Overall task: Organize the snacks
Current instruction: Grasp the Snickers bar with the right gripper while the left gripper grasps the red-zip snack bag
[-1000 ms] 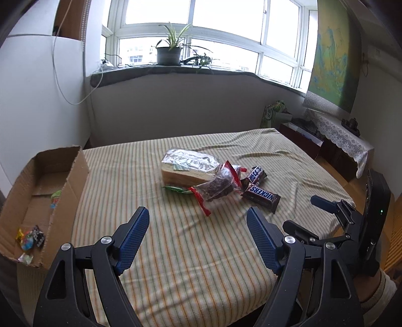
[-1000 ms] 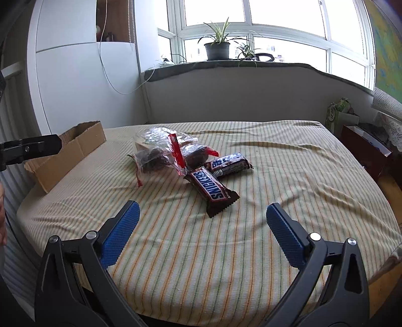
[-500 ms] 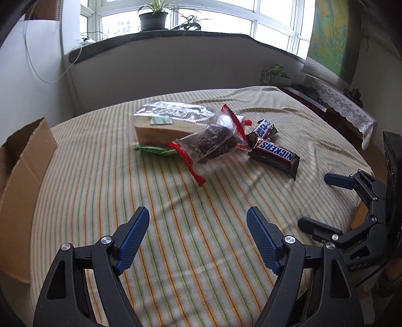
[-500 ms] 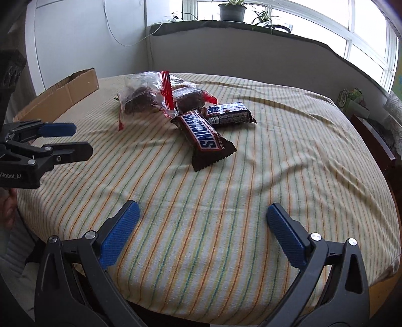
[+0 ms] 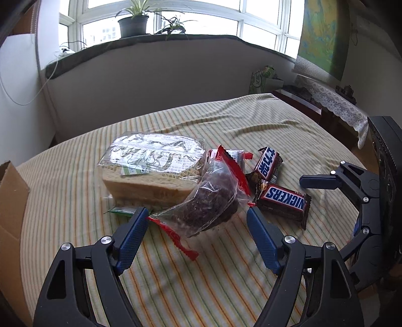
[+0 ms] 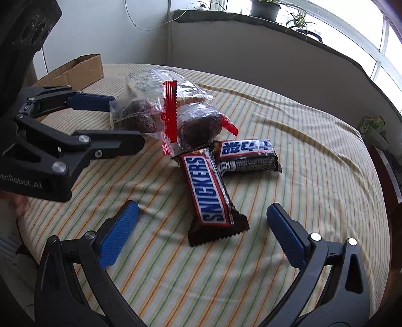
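A pile of snacks lies on the striped tablecloth [image 5: 201,276]: a wrapped sandwich loaf [image 5: 150,168], a clear red-edged bag of dark cake [image 5: 208,203], a second such bag [image 6: 201,125] behind it, and two Snickers bars [image 5: 284,201] [image 5: 268,163]. My left gripper [image 5: 196,226] is open, its blue pads either side of the near cake bag. My right gripper [image 6: 201,226] is open around the end of the near Snickers bar [image 6: 208,191]. The other bar [image 6: 248,156] lies beyond. The left gripper also shows in the right wrist view [image 6: 125,123].
A cardboard box [image 5: 10,213] stands at the table's left edge; it also shows in the right wrist view [image 6: 75,73]. A windowsill with potted plants [image 5: 133,22] runs behind. A side cabinet with lace cover [image 5: 334,105] stands at right.
Both grippers have moved forward and down toward the snack pile. The left one now straddles the cake bag, the right one the near Snickers bar. Both stay open.
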`<state>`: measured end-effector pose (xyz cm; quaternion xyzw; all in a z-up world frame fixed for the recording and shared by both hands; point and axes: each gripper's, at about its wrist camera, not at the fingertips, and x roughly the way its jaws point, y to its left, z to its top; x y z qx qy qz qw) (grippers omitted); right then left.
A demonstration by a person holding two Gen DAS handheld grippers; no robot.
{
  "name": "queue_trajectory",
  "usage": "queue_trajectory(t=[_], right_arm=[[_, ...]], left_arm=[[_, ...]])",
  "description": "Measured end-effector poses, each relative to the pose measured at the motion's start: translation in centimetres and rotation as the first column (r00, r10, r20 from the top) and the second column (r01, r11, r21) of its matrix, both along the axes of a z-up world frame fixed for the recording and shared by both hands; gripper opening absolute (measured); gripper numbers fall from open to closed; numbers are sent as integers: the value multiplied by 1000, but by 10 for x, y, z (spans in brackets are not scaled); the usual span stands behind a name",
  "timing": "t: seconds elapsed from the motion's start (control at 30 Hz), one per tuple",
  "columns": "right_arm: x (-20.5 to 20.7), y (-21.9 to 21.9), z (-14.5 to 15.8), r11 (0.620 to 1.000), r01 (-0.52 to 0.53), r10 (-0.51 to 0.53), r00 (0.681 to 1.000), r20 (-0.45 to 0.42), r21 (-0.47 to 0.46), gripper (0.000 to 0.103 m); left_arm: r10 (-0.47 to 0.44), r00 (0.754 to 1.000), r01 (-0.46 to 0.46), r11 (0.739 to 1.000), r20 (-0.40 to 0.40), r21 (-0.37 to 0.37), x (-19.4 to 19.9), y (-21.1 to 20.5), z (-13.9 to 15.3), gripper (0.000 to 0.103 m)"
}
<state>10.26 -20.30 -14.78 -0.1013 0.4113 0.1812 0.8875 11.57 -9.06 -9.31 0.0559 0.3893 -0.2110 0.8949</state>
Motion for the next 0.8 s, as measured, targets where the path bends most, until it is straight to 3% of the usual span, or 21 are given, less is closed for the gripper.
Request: queue_trajectory(t=[0.03, 0.07, 0.1, 0.17, 0.23, 0.4, 0.6, 0.8], right_arm=[[3, -1, 0, 1000, -7, 7, 1000, -7, 21, 92], [5, -2, 1, 999, -10, 10, 1000, -9, 45, 77], [6, -4, 2, 998, -3, 4, 1000, -2, 56, 70], [6, -8, 4, 997, 4, -5, 1000, 15, 78, 38], [4, -14, 3, 993, 15, -18, 1000, 22, 117, 29], [0, -21, 3, 985, 34, -41, 998, 40, 170, 29], [-15, -34, 3, 965, 79, -94, 994, 50, 249, 29], [-34, -56, -6, 896, 146, -168, 986, 16, 419, 29]], left_arm=[[-4, 1000, 4, 1000, -13, -6, 2, 0, -2, 78], [-11, 1000, 10, 1000, -22, -14, 3, 0, -4, 64], [-18, 999, 18, 1000, -35, -23, 4, 0, -6, 61], [-24, 999, 23, 999, -36, -34, 4, 1, -5, 59], [-27, 999, 26, 999, -27, -42, 2, 1, -4, 56], [-8, 1000, 7, 996, -9, -89, -7, 14, 2, 55], [69, 997, -76, 978, -45, -194, -28, 47, 5, 55], [102, 994, -107, 973, -31, -204, -48, 60, 10, 55]])
